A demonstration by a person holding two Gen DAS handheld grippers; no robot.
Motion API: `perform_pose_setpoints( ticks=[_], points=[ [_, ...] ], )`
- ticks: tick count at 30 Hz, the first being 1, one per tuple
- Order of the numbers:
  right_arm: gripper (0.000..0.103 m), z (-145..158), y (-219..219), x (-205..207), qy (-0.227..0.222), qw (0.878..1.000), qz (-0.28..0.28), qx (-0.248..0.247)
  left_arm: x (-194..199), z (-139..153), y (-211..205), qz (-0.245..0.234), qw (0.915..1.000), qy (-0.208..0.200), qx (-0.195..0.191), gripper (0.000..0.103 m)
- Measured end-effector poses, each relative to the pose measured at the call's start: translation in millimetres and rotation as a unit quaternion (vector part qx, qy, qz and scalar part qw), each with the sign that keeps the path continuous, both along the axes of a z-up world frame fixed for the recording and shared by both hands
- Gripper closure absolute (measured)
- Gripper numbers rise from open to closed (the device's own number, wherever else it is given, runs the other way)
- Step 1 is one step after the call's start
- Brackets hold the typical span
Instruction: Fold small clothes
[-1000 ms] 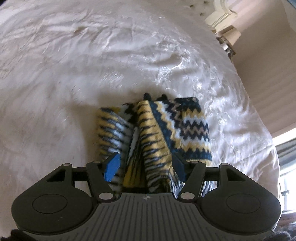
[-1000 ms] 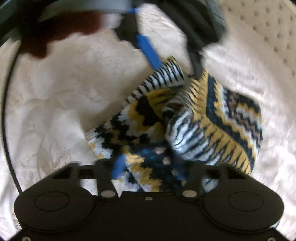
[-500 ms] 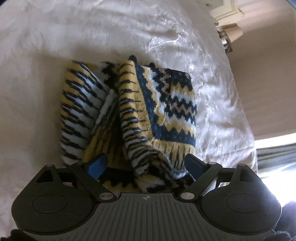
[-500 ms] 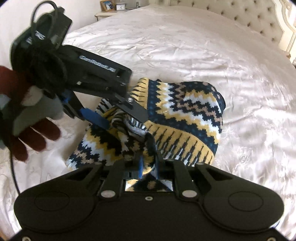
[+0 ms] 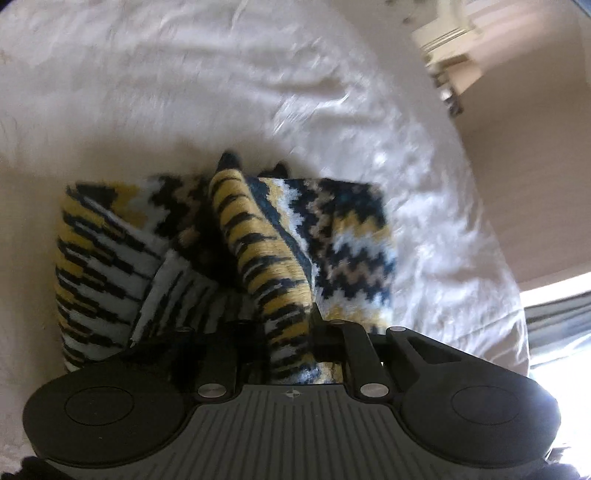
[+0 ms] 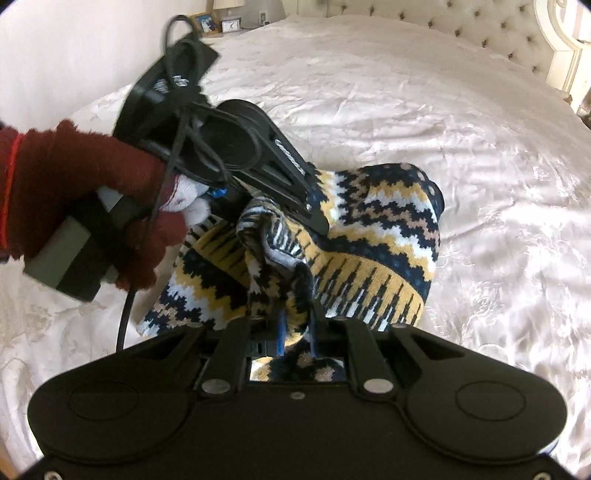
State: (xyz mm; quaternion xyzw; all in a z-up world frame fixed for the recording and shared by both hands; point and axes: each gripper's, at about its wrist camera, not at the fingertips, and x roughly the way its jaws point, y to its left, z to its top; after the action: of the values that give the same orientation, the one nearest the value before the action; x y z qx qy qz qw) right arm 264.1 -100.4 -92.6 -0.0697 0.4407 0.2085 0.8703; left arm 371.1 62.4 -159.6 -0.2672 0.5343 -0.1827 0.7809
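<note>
A small knitted sweater [image 6: 373,236] in navy, yellow, white and tan zigzags lies partly folded on a bed [image 6: 406,92] covered with a cream satin spread, roughly in the middle of the mattress. The right hand-held gripper [image 6: 295,328] is clenched on a bunched fold at the near edge of the garment, the knit squeezed between its blue-padded fingers [image 6: 280,332]. The left hand-held gripper [image 5: 288,328] is closing its jaws on a raised ridge of yellow-and-black ribbed knit, and in its own view the fabric fills the gap between the black fingers [image 5: 317,325] (the picture is somewhat blurred, but the knit is plainly pinched there). From the right wrist view, the left one reaches in from the upper left, held by a hand [image 6: 92,192] in a dark red glove, with a black cable [image 6: 125,321] trailing down from it. A tufted headboard [image 6: 480,29] runs along the far side of the bed, and a nightstand [image 6: 221,24] with small framed items stands beyond the far corner.
</note>
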Motion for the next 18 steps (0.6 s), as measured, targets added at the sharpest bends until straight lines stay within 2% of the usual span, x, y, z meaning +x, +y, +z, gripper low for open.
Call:
perform_pose_setpoints(
  ticks=[4,6,8,11,12,14,16,18],
  points=[
    [0.084,12.7,2.4,-6.0,-0.01,1.0,0.012,0.017,-20.2,40.9,6.8,-0.026,0.9977,-0.059,0.022,0.088],
    [0.084,18.7,9.9,-9.1,-0.013,0.999,0.026,0.027,-24.9,51.0,19.1,-0.027,0.9974,-0.062,0.023,0.088],
    [0.084,18.8,23.5,-9.6,-0.009,0.998,0.046,0.033,-25.5,51.1,31.6,-0.029,0.9973,-0.058,0.036,0.088],
    [0.081,0.5,48.8,-3.3,0.015,0.997,0.072,0.028,-16.8,26.9,40.1,-0.032,0.9963,-0.029,0.075,0.083],
    [0.074,-8.0,56.8,-1.7,0.024,0.996,0.08,0.027,-14.1,15.4,43.4,-0.028,0.9959,-0.013,0.085,0.081],
    [0.069,-26.2,69.6,1.7,0.052,0.993,0.105,0.03,-10.8,-3.7,48.3,-0.015,0.9956,0.005,0.093,0.075],
    [0.054,-37.6,73.1,2.9,0.079,0.988,0.122,0.043,-12.0,-9.5,53.6,-0.003,0.997,0.006,0.078,0.074],
    [0.041,-33.6,63.2,1.3,0.084,0.988,0.115,0.065,-13.9,-4.9,55.3,-0.006,0.997,-0.003,0.077,0.072]
  ],
)
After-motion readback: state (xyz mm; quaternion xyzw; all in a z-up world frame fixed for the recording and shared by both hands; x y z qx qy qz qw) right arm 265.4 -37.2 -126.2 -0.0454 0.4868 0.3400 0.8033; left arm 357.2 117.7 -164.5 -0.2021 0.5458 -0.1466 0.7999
